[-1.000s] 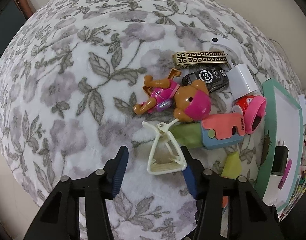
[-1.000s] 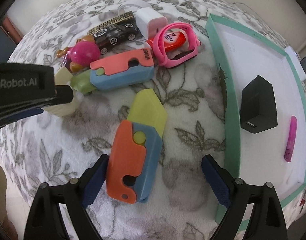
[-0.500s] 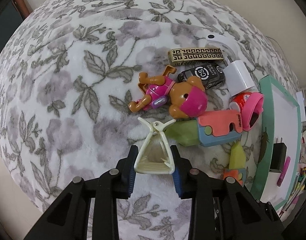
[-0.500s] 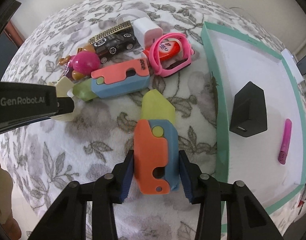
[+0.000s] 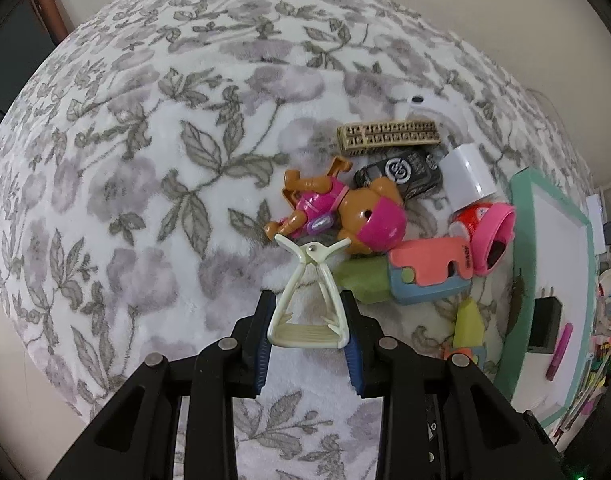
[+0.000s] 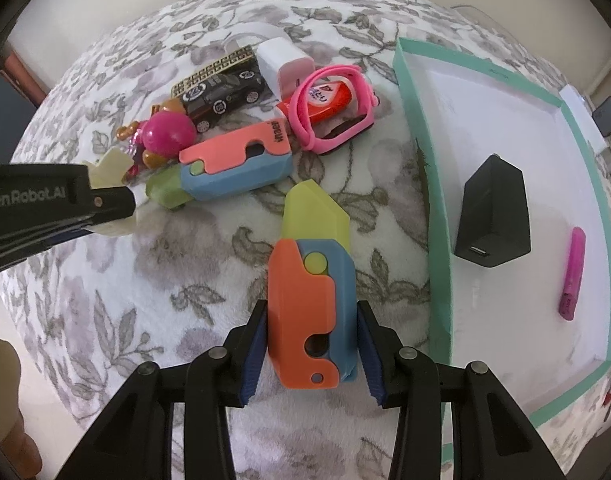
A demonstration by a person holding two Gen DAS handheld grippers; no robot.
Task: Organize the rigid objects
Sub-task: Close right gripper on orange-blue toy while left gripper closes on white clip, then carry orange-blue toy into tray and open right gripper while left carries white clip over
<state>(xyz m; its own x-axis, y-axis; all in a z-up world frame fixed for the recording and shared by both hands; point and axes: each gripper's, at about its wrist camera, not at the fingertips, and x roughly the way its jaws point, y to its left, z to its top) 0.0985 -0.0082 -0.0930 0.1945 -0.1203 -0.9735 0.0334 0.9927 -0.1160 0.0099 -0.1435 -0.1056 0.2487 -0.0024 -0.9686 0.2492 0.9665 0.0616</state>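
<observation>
1. The left gripper [image 5: 308,334] has its blue pads pressed against the two sides of a cream plastic clip [image 5: 310,300], gripping its wide end; the clip's hinged end points away toward the pile of toys.
2. The right gripper [image 6: 311,350] has closed partway on an orange-and-blue toy knife [image 6: 309,308], its pads tight on both long sides of the handle. The knife's yellow-green blade points toward the far edge of the floral blanket [image 5: 153,168].
3. Whether either held thing has left the blanket I cannot tell from these wrist views.
4. A teal-rimmed tray [image 6: 419,168] lies along the blanket's right edge, just beside the right gripper's knife. On its white floor stand a black charger [image 6: 493,216] and, nearer the tray's right rim, a pink marker [image 6: 572,274], apart from each other.
5. The pile lies toward the far right part of the blanket: a second toy knife [image 6: 233,164] with a salmon and blue handle, a brown dog figure [image 5: 345,210] in a pink outfit, a black toy car [image 6: 225,94], a gold patterned block [image 5: 387,137], a white adapter [image 6: 283,62], and a pink wristband [image 6: 329,108] looped around a red tube [image 6: 327,98].
6. The dog figure touches the clip's hinged end in the left wrist view.
</observation>
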